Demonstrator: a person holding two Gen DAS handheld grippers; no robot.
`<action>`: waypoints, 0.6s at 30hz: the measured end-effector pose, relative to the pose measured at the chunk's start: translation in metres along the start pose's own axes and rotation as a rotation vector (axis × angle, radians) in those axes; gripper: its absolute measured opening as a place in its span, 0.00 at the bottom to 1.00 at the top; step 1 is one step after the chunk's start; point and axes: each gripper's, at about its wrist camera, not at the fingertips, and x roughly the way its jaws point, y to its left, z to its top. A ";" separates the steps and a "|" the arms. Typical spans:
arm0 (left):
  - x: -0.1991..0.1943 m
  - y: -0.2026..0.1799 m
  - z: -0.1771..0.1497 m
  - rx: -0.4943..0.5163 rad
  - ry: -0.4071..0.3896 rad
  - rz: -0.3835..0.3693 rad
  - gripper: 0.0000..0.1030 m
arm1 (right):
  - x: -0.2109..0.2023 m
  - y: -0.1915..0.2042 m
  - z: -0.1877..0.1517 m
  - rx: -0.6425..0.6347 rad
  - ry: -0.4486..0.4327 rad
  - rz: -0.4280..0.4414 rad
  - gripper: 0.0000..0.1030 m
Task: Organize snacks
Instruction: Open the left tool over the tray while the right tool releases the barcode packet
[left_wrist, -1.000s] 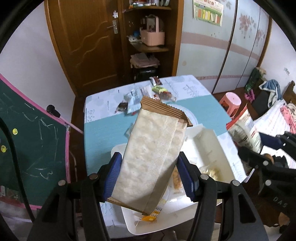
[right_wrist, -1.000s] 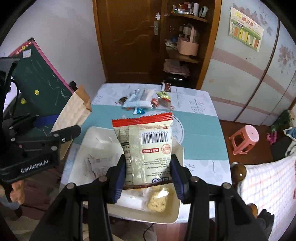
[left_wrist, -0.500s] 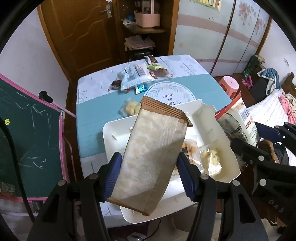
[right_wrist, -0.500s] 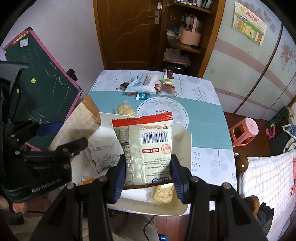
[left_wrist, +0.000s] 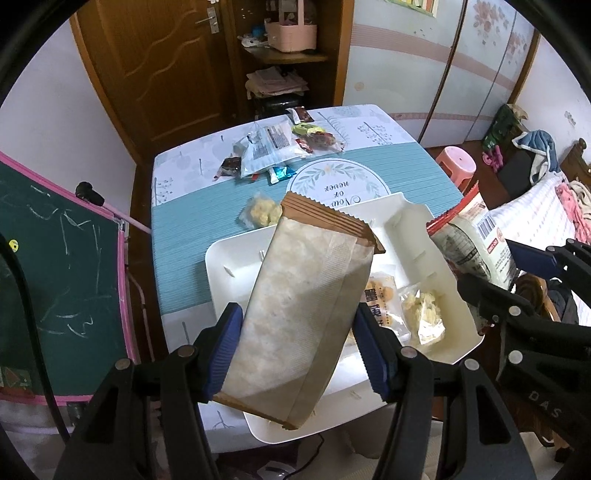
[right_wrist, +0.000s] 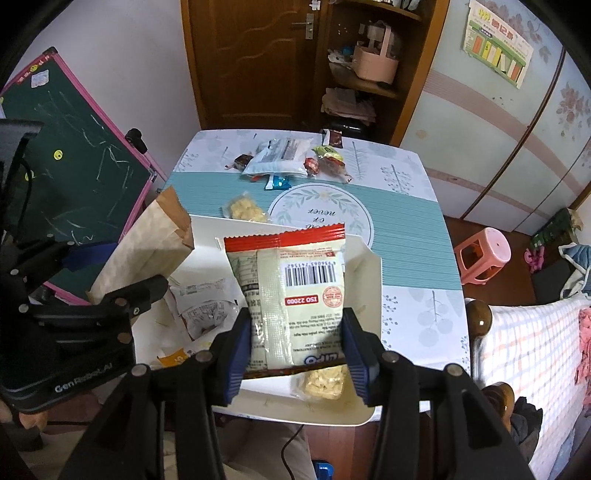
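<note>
L tool (left_wrist: 299, 347) pinching tan paper snack bag (left_wrist: 306, 314), pads on both sides, bag tilted up over white tray (left_wrist: 229, 258). R tool (right_wrist: 297, 350) pinching red-topped snack packet (right_wrist: 295, 295), barcode side up, above same tray; its jaws just eased apart a bit, packet between them. Tray sits at near edge of worktop (right_wrist: 413, 240). Small wrapped snacks in tray; loose pile of snacks (right_wrist: 288, 158) at far end of worktop.
</note>
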 end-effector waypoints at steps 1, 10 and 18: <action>0.000 -0.001 0.000 0.003 0.004 -0.001 0.60 | 0.001 0.000 0.000 0.001 0.003 -0.001 0.48; 0.003 0.004 0.001 -0.022 0.021 -0.008 0.81 | 0.007 -0.002 -0.002 0.011 0.037 -0.012 0.56; 0.004 0.005 0.001 -0.035 0.021 -0.009 0.81 | 0.006 -0.003 -0.004 -0.008 0.040 -0.030 0.60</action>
